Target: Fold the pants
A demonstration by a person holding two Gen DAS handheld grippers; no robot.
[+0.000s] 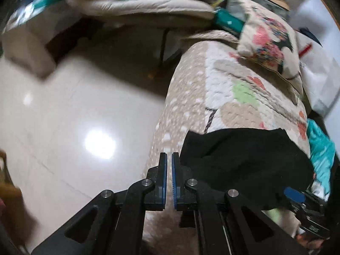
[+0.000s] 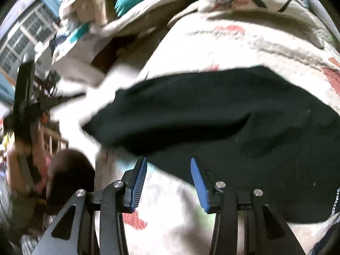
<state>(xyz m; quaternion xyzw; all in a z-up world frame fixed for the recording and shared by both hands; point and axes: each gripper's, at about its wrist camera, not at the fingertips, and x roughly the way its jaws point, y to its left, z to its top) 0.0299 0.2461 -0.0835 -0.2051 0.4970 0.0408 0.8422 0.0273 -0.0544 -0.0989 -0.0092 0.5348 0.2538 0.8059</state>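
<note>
Black pants [image 2: 223,116] lie bunched and folded over on a patterned quilt [image 2: 233,42] on a bed. In the left wrist view the pants [image 1: 244,159] lie just right of my left gripper [image 1: 169,155], which is shut and empty at the quilt's left edge. My right gripper [image 2: 169,161] is open, its blue pads just short of the pants' near edge, holding nothing. The right gripper also shows at the lower right of the left wrist view [image 1: 301,204]. The right wrist view is blurred.
A patterned pillow [image 1: 269,40] lies at the head of the bed. A glossy tiled floor [image 1: 74,116] is left of the bed, with a beige cushioned chair [image 1: 138,8] beyond. Teal cloth [image 1: 320,153] lies at the bed's right side.
</note>
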